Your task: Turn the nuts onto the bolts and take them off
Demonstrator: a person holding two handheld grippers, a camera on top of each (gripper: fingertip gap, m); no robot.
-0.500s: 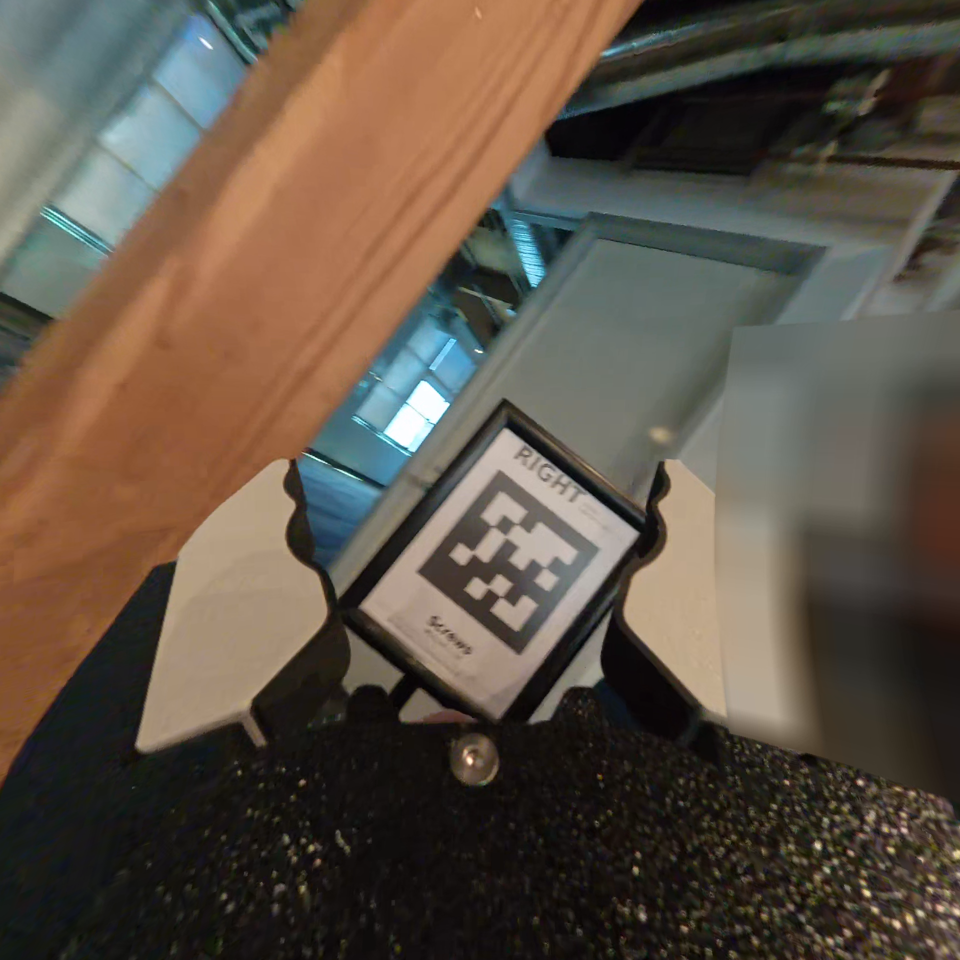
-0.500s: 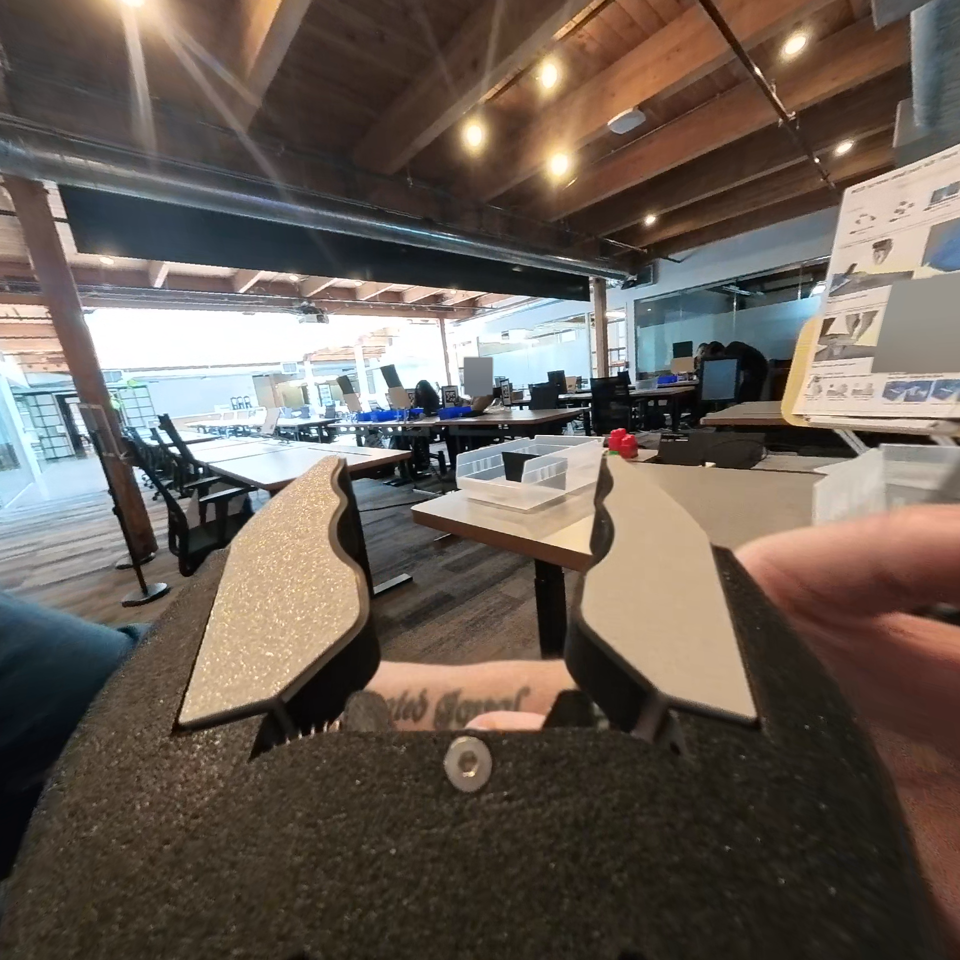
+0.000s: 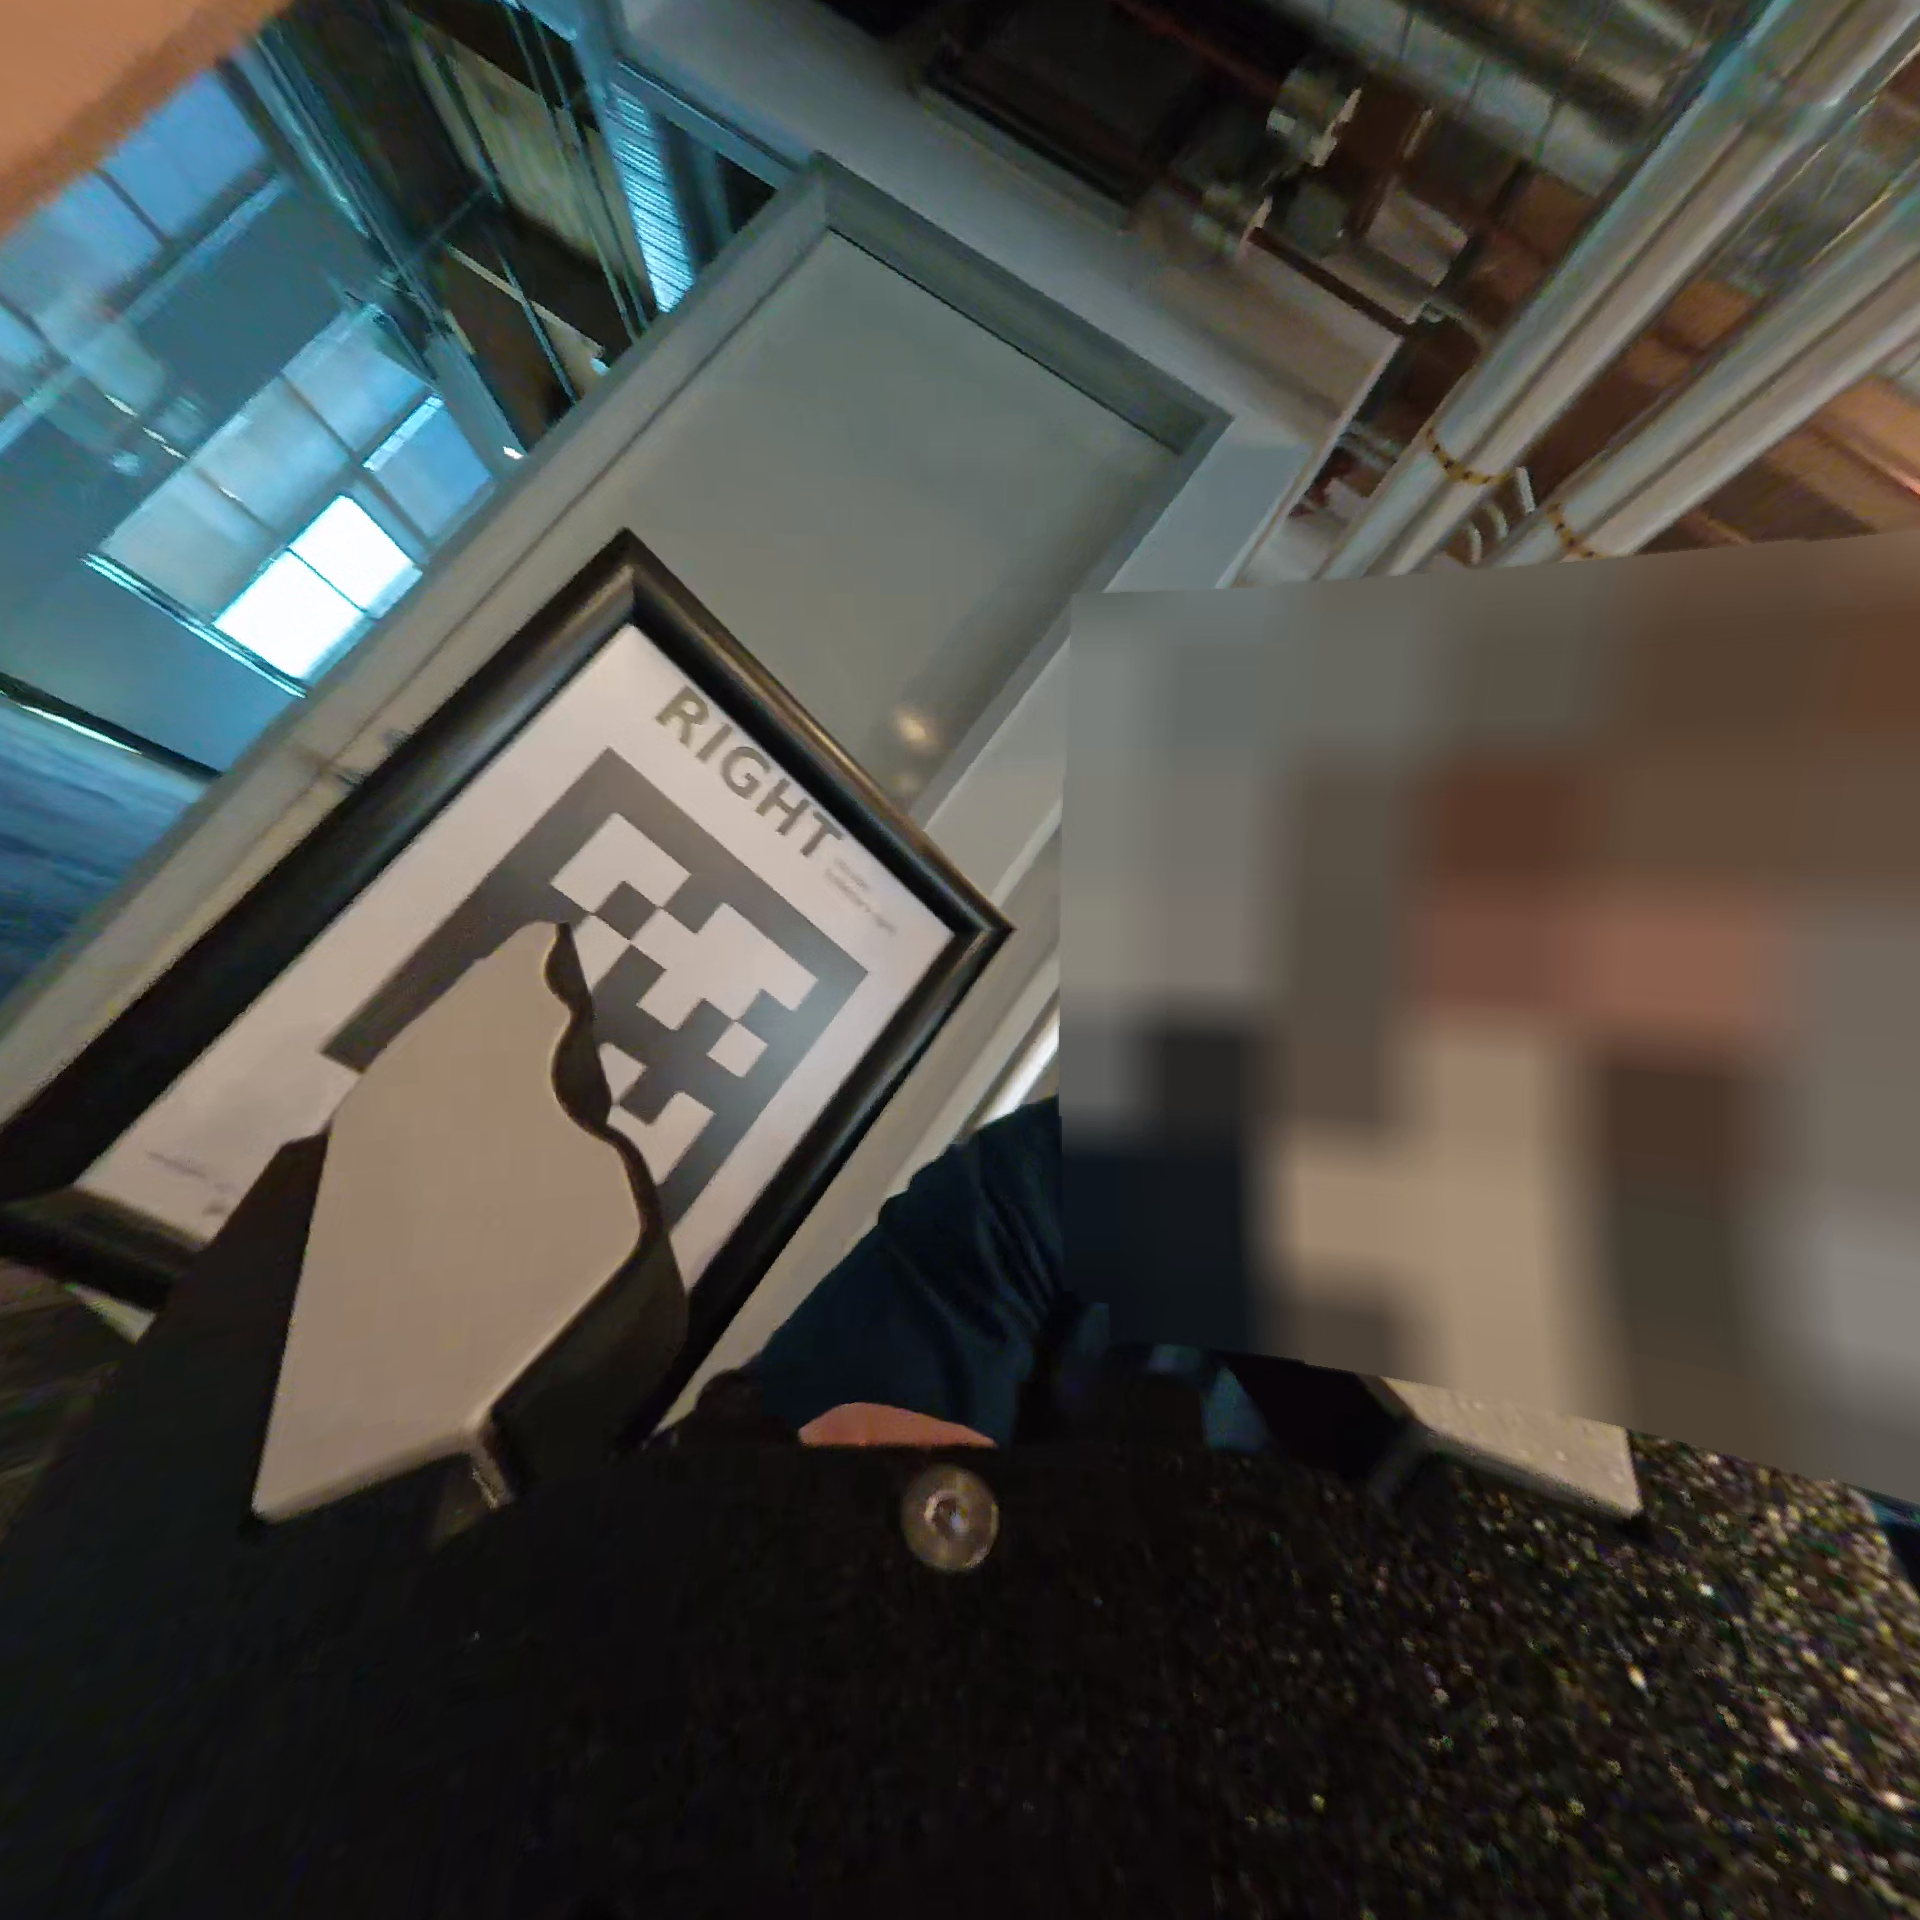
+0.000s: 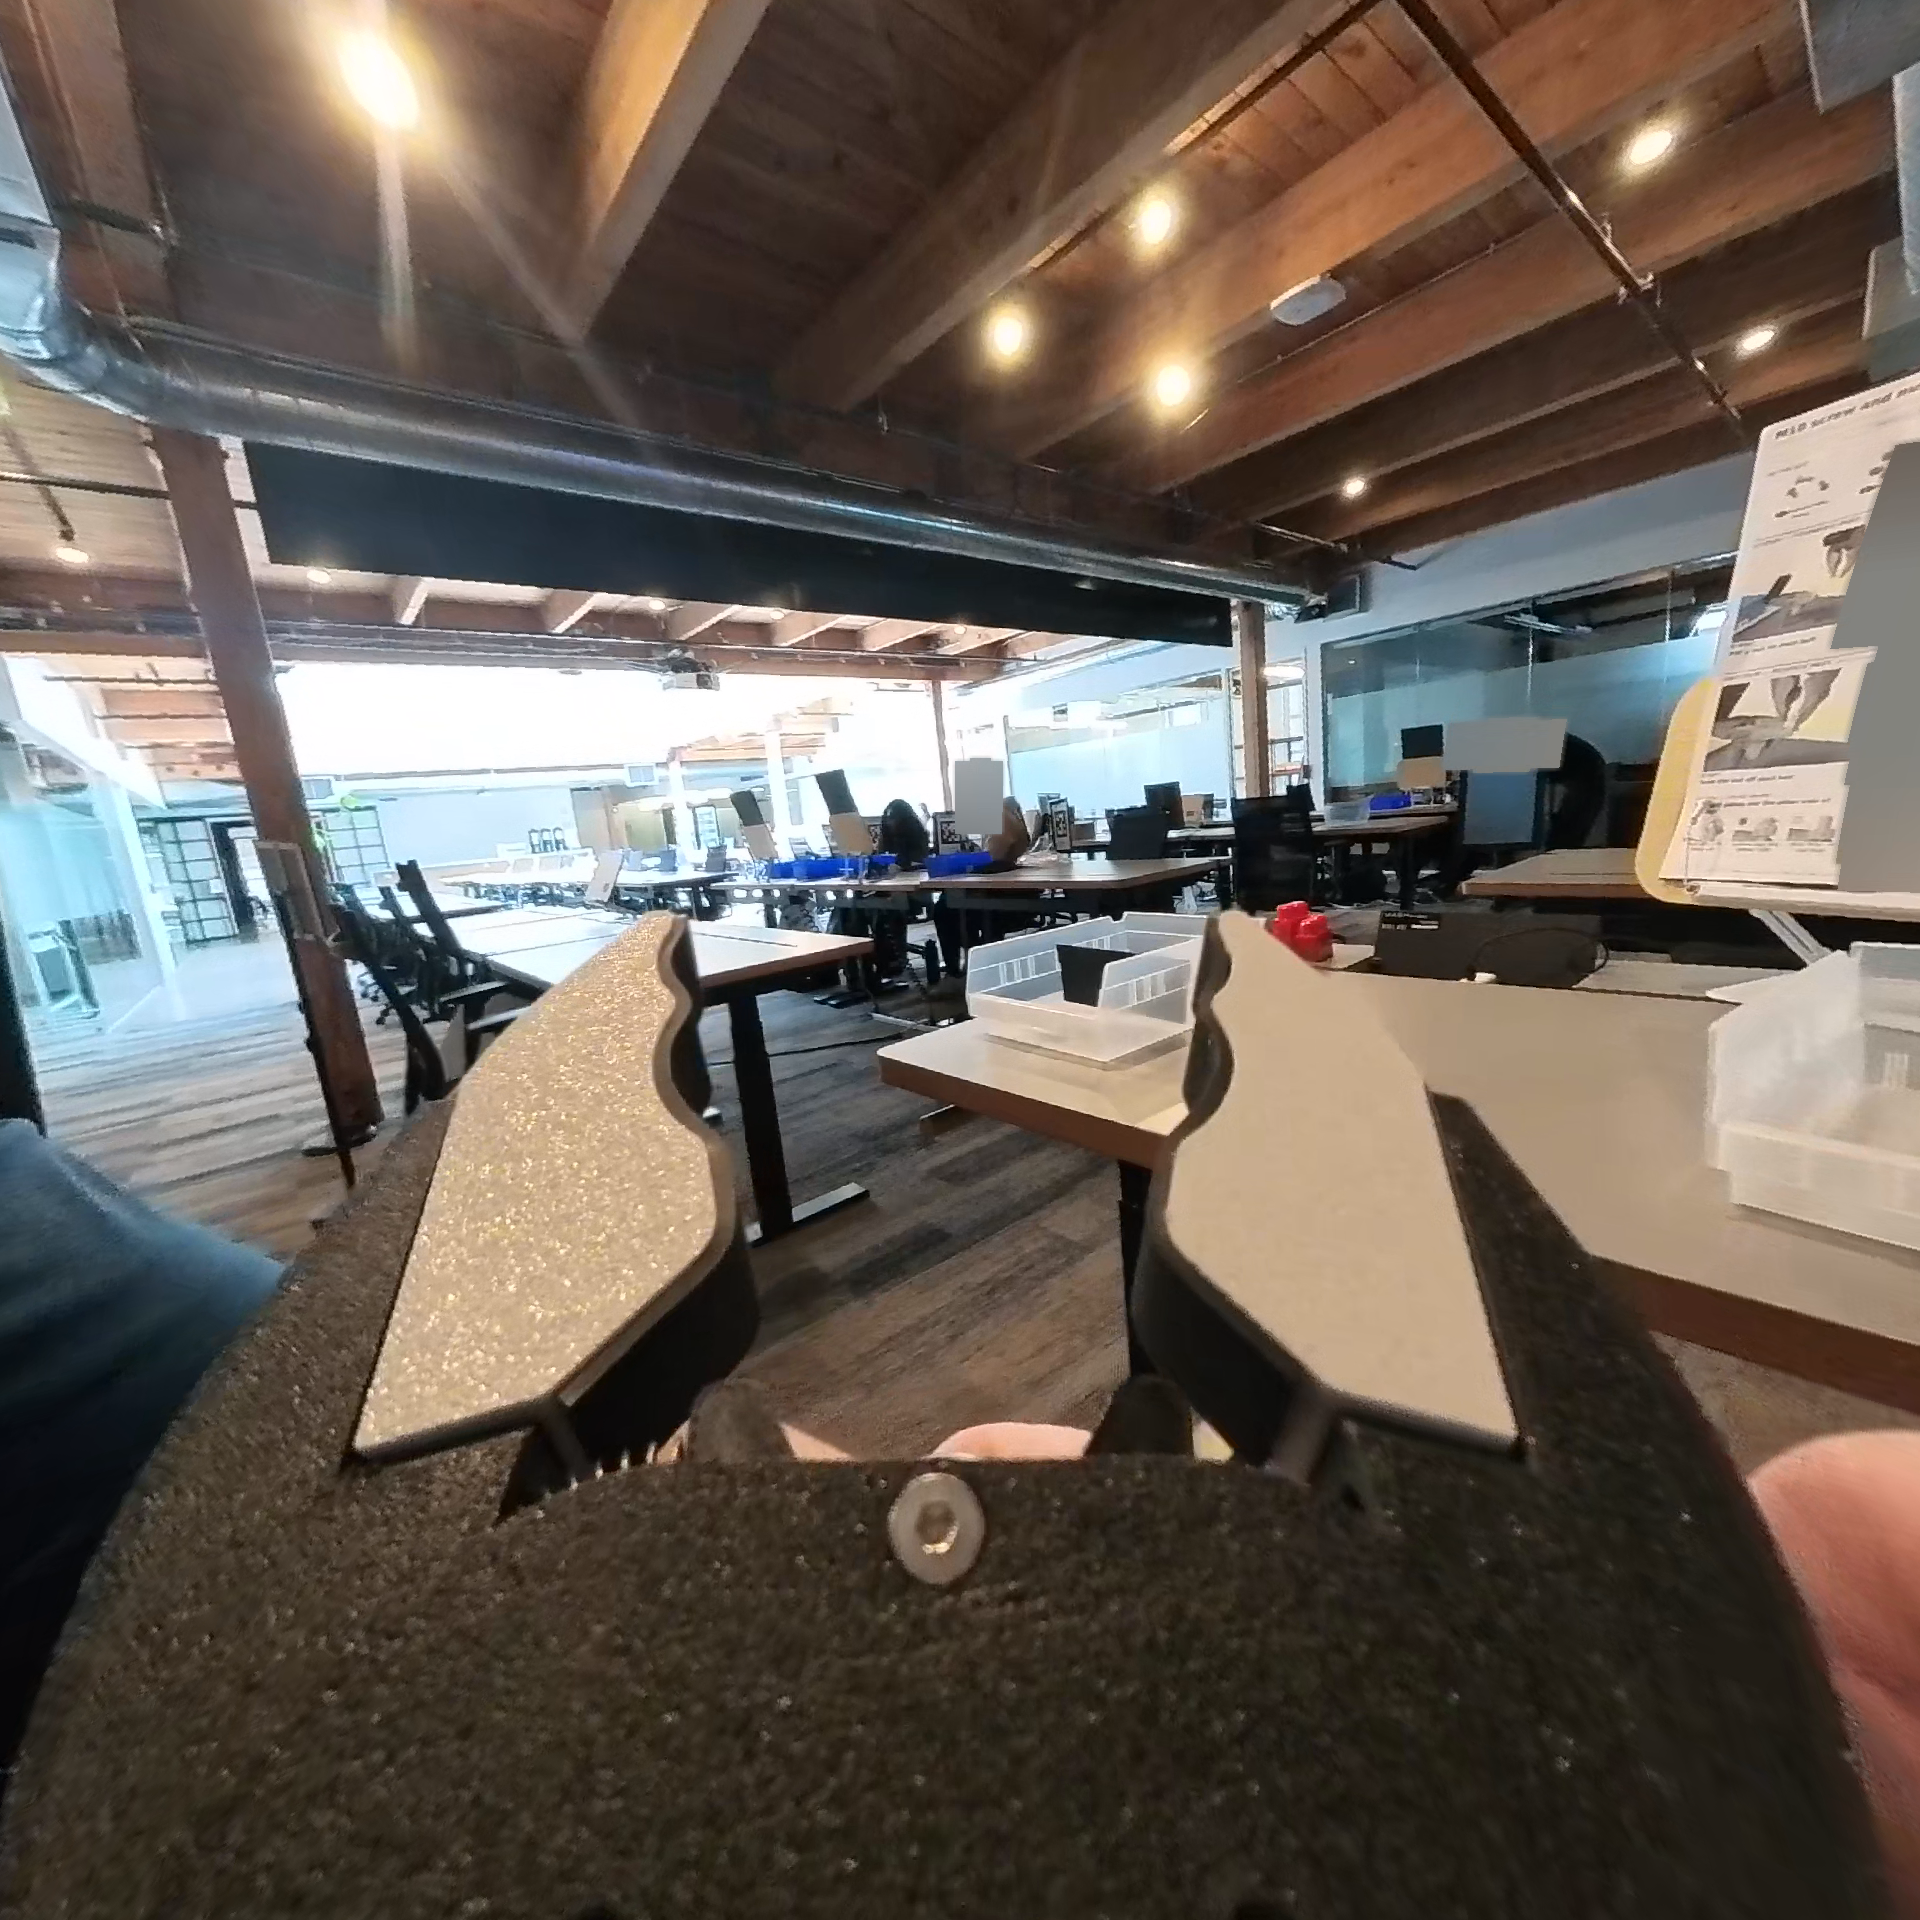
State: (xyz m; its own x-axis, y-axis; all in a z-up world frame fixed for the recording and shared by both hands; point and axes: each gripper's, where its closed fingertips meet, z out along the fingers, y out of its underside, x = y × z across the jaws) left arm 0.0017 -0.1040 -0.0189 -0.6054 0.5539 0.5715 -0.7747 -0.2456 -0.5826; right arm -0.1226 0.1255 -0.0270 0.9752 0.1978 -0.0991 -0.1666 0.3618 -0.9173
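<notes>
The right gripper [image 4: 940,997] stands with its fingers apart and empty, aimed past the tabletop [image 4: 1558,1081] and a clear plastic bin [image 4: 1081,997]. The left gripper's [image 3: 935,1195] one finger is masked, so I cannot tell its state; a black-framed marker card [image 3: 727,883] stands behind. No nuts or bolts show.

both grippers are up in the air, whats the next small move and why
Probably tip both grippers down toward the grey table. The right gripper is open and empty, aimed level across the room over the clear bin; the left view is tilted up at ceiling pipes and a black-framed marker card. No nuts or bolts show in either view, so they need finding first.
</notes>
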